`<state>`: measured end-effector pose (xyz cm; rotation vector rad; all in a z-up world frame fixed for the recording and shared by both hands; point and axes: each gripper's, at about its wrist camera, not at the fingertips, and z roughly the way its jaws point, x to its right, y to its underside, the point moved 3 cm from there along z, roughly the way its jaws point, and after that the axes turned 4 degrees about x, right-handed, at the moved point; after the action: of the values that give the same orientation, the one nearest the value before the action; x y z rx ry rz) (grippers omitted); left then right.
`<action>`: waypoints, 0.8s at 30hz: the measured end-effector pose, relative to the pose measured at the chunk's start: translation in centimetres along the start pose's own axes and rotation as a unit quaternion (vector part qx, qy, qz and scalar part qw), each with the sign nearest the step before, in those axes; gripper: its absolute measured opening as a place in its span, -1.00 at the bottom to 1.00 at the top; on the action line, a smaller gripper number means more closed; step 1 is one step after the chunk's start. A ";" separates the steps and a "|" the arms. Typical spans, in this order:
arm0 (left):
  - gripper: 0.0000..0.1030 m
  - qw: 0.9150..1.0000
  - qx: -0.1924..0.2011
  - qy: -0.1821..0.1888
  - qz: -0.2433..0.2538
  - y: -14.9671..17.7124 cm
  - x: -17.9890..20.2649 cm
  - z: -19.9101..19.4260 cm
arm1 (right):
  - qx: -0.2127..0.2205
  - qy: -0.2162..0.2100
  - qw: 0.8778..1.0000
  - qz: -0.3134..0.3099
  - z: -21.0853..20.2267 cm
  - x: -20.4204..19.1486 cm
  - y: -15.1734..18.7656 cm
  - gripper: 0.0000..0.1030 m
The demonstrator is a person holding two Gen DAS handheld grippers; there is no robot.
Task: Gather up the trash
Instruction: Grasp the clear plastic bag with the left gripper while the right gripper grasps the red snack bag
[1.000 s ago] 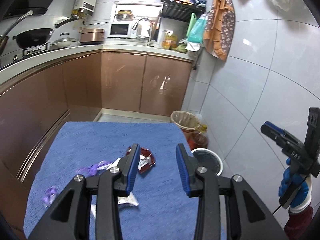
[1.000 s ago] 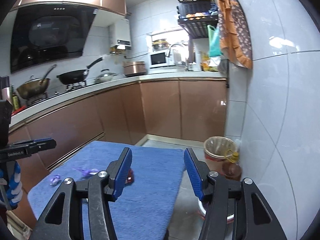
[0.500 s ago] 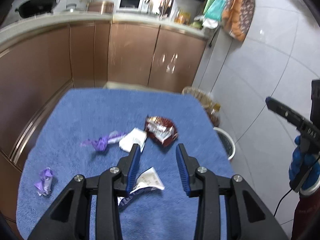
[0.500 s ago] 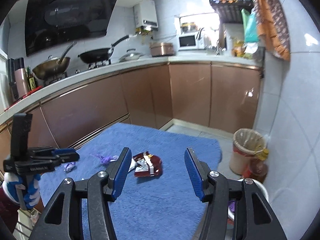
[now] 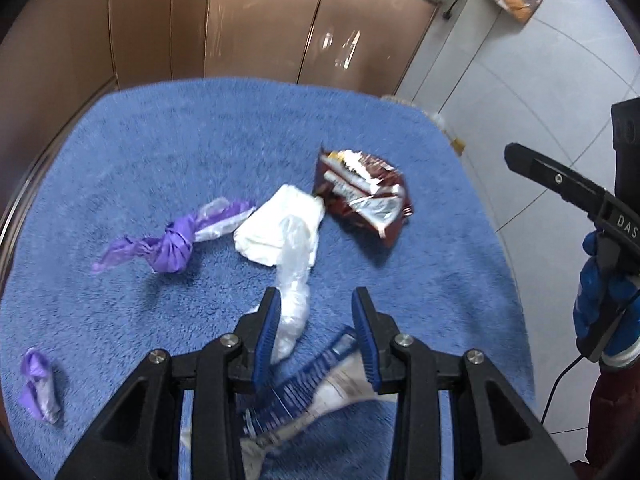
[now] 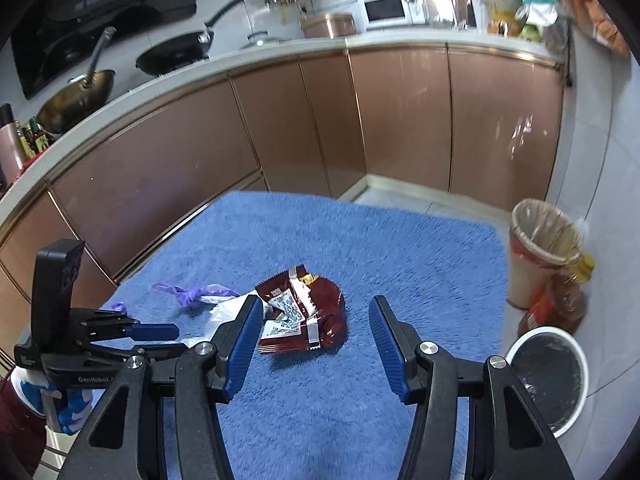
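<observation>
Through my left wrist camera, my left gripper (image 5: 316, 336) hangs over the blue-carpeted table (image 5: 168, 148), fingers partly open and gripping nothing — a clear plastic wrapper (image 5: 294, 280) and a blue-striped white packet (image 5: 316, 376) lie between them. Beyond sit a white wad (image 5: 276, 224), a red snack bag (image 5: 360, 192) and a knotted purple bag (image 5: 172, 242).

Through my right wrist camera, my right gripper (image 6: 316, 344) is half open and empty — the red snack bag (image 6: 308, 312) lies just ahead. A lined trash bin (image 6: 536, 252) stands on the floor, right.

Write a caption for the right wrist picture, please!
Open right gripper hovers over a crumpled dark red snack wrapper on the fuzzy blue cloth, white round bin waiting nearby.
</observation>
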<state>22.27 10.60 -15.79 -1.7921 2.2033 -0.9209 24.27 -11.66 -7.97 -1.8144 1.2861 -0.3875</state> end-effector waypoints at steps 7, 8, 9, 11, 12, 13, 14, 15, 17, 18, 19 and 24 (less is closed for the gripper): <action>-0.32 0.999 -0.022 0.020 -0.023 -0.2 -1.6 2.6 | -0.040 -0.009 0.999 0.013 5.3 0.9 0.4 0.02; -0.32 0.999 -0.025 0.022 -0.024 -0.2 -1.8 2.9 | -0.044 -0.010 0.999 0.016 5.9 1.0 0.5 0.02; -0.32 0.999 -0.028 0.024 -0.026 -0.1 -1.9 3.1 | -0.049 -0.010 0.999 0.018 6.6 1.2 0.7 0.02; -0.33 0.999 -0.031 0.029 -0.030 0.1 -2.3 3.6 | -0.057 -0.012 0.998 0.021 7.7 1.5 0.8 0.02; -0.33 0.998 -0.031 0.033 -0.032 0.1 -2.3 3.7 | -0.061 -0.013 0.998 0.024 8.2 1.5 1.0 0.02; -0.33 0.998 -0.031 0.038 -0.034 0.1 -2.4 3.8 | -0.065 -0.016 0.997 0.028 8.7 1.6 1.1 0.02; -0.33 0.998 -0.031 0.042 -0.036 0.1 -2.4 3.9 | -0.069 -0.019 0.997 0.029 9.2 1.7 1.3 0.02; -0.33 0.998 -0.030 0.046 -0.035 0.1 -2.4 4.0 | -0.073 -0.021 0.997 0.029 9.6 1.7 1.5 0.02; -0.36 0.998 -0.030 0.051 -0.030 0.2 -2.4 4.0 | -0.081 -0.025 0.996 0.031 10.4 1.7 1.7 0.02; -0.37 0.998 -0.031 0.052 -0.028 0.2 -2.3 4.1 | -0.085 -0.028 0.995 0.033 10.7 1.7 1.9 0.02; -0.39 0.998 -0.030 0.054 -0.026 0.2 -2.3 4.2 | -0.086 -0.030 0.995 0.034 10.9 1.7 2.0 0.01; -0.48 0.997 -0.021 0.064 -0.024 -0.1 -2.1 4.6 | -0.093 -0.039 0.994 0.038 11.9 1.8 2.4 -0.37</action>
<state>25.12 10.89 -19.95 -1.8601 2.2815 -1.0340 31.47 -7.98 -17.20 -1.9072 1.3696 -0.1581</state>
